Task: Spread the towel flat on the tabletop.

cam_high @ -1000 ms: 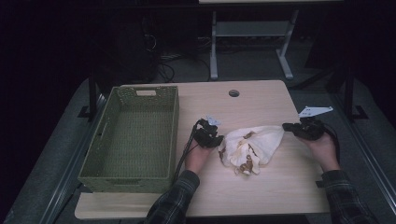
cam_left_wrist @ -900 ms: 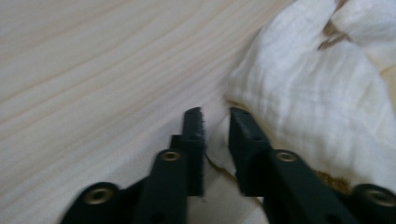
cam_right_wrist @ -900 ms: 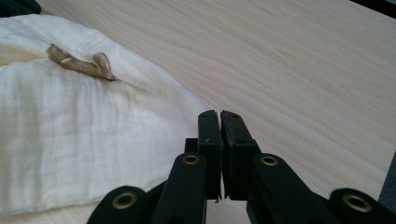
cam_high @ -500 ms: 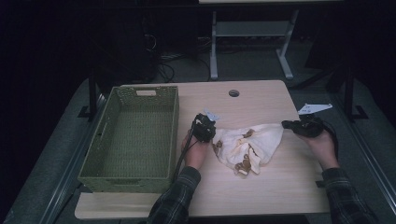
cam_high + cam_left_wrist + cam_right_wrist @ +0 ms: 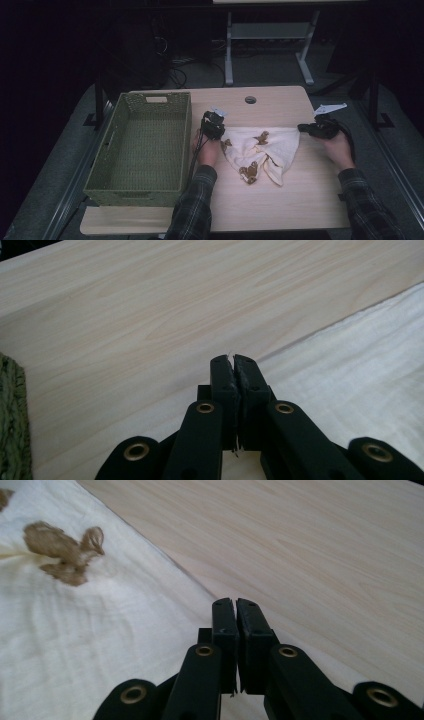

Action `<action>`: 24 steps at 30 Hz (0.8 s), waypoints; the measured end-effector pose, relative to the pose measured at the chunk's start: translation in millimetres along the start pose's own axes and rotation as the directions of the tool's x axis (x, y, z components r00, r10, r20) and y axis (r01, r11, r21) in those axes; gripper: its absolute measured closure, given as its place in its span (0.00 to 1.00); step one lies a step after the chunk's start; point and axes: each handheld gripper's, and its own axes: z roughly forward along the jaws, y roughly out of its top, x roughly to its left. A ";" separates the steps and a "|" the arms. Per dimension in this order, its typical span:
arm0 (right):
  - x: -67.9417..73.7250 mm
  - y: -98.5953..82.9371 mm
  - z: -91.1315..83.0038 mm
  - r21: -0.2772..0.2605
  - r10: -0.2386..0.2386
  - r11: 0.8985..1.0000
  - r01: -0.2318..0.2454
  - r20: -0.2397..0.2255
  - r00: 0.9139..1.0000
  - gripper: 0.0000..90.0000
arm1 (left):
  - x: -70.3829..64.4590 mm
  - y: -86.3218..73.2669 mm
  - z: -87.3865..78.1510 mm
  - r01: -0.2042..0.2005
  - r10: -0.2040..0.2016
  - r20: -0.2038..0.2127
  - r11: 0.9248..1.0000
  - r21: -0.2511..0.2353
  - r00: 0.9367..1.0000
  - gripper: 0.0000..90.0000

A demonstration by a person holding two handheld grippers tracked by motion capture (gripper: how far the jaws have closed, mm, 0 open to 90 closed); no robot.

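Cloth (image 5: 260, 150) now stretches wider across the table's far half than before, each corner pinched in the closed left gripper (image 5: 212, 125) and right gripper (image 5: 305, 128); spreading looks nearly done.

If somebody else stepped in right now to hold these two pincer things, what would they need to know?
Left gripper: jaws shut, pinching the left top corner of the cream cloth.
Right gripper: jaws shut on the right top corner.
The cloth's top edge is pulled straight between them; its lower part lies bunched on the table.
Green basket sits at the left, nothing in it.
Probably left: smooth out or fold the cloth.
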 end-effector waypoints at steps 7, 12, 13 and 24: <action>-3.3 -1.1 16.4 0.042 0.016 0.999 -0.016 0.005 1.000 0.97 | 1.1 -7.6 13.4 0.004 -0.005 0.006 0.999 0.043 1.000 0.97; -3.2 -3.0 23.6 0.071 0.013 0.997 -0.014 0.014 1.000 0.95 | 2.3 -7.5 13.2 0.013 -0.014 0.011 0.999 0.046 1.000 0.91; -3.7 -3.4 24.0 0.070 0.017 0.997 -0.018 0.014 1.000 0.90 | 2.6 -7.3 12.1 0.022 -0.023 0.022 0.999 0.049 0.999 0.88; 15.5 -2.5 -6.1 0.000 0.047 0.999 -0.047 -0.043 0.998 0.81 | -20.9 -0.6 -22.1 -0.030 0.027 0.111 0.999 0.025 0.993 0.65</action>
